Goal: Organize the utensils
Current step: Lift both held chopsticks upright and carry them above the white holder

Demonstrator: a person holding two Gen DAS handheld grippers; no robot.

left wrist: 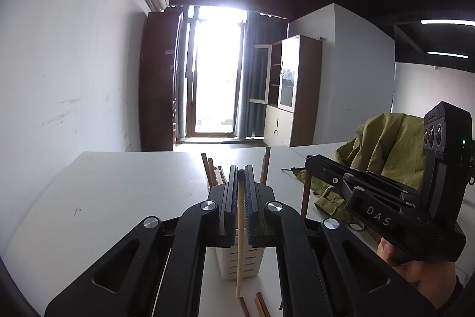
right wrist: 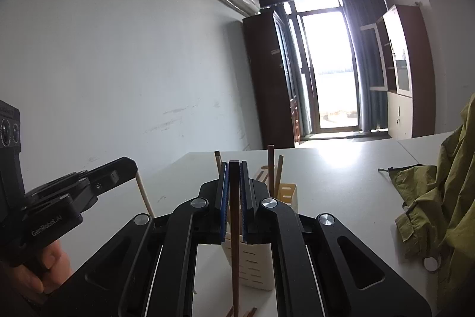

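Left gripper is clamped shut on a pale chopstick; the stick is pinched near its upper end and hangs down at 6 o'clock, its tip just clear of the counter. Right gripper is likewise closed tight on a dark chopstick, also hanging toward 6 o'clock.

The cream slotted holder is seen directly beneath both grippers; several brown sticks are already stood in it, poking up at 12 o'clock past the fingertips. More loose chopsticks are left flat on the counter at 6 o'clock. An olive jacket is heaped at 3 o'clock, well apart from the holder.

Handling, as judged: both sticks are light, stiff, thin wood or bamboo, round to slightly tapered, smooth and likely to pivot in a single-point pinch. The ribbed blue pads should be enough to stop slip. A hold near the thick end is preferred, so the narrow tip can be dropped into the holder mouth. The holder is thin plastic, light, and is expected to tip if knocked sideways.
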